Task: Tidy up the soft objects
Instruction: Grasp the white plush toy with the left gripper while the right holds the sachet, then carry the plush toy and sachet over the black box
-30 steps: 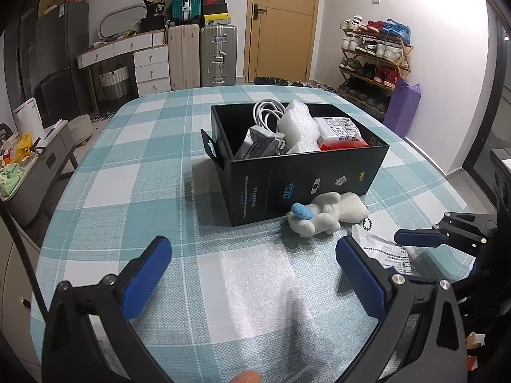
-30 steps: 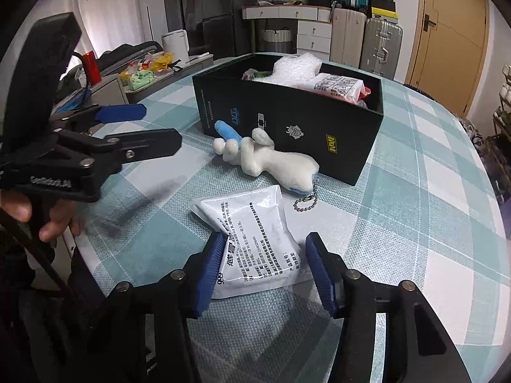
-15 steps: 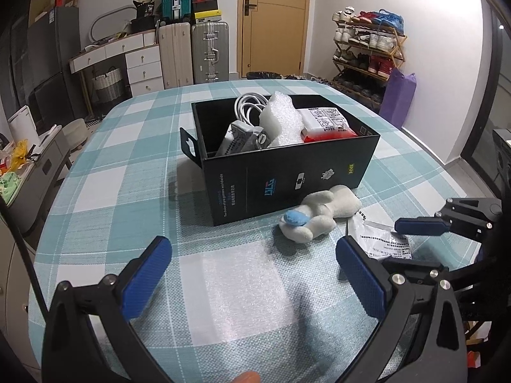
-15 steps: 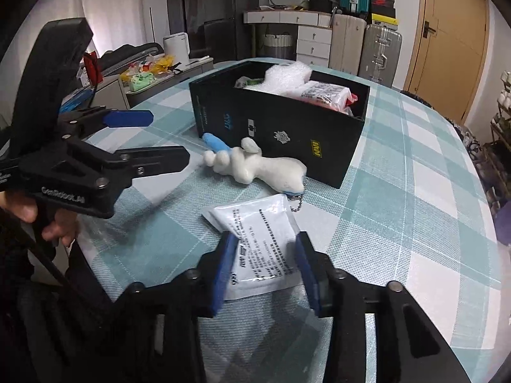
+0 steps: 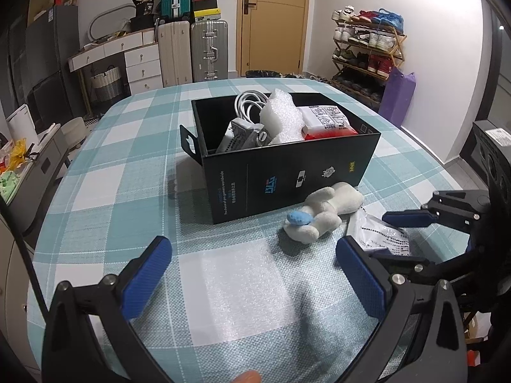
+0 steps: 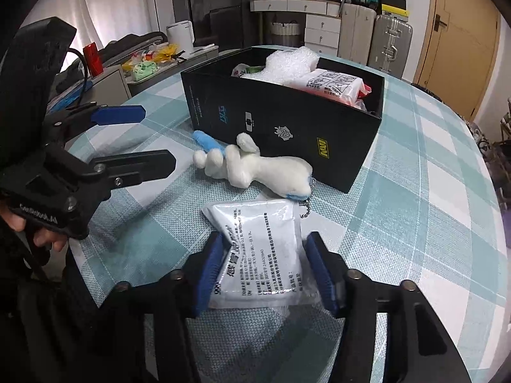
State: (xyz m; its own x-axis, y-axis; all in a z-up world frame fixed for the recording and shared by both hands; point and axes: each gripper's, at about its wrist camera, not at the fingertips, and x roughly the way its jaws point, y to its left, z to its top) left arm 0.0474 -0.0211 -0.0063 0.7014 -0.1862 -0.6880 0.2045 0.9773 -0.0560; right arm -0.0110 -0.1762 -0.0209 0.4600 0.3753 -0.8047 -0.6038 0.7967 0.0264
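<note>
Here the right gripper has just been closing, and its blue-padded jaws now pinch a flat white printed sachet by its two side edges; the packet buckles slightly between the pads. The sachet sits at the near edge of the teal-and-white checked tablecloth, its far end reaching toward a small white plush toy with a blue end and a bead chain. That toy lies on the cloth just in front of the near wall of an open black cardboard box, touching or almost touching it. Inside the box are a lump of white bubble wrap, a red-and-white printed packet to its right, a grey pouch to its left and a coil of white cable at the far side.

The left gripper hangs over bare cloth left of the toy, its jaws spread wide with nothing between them. In the right wrist view a hand grips its handle.
</note>
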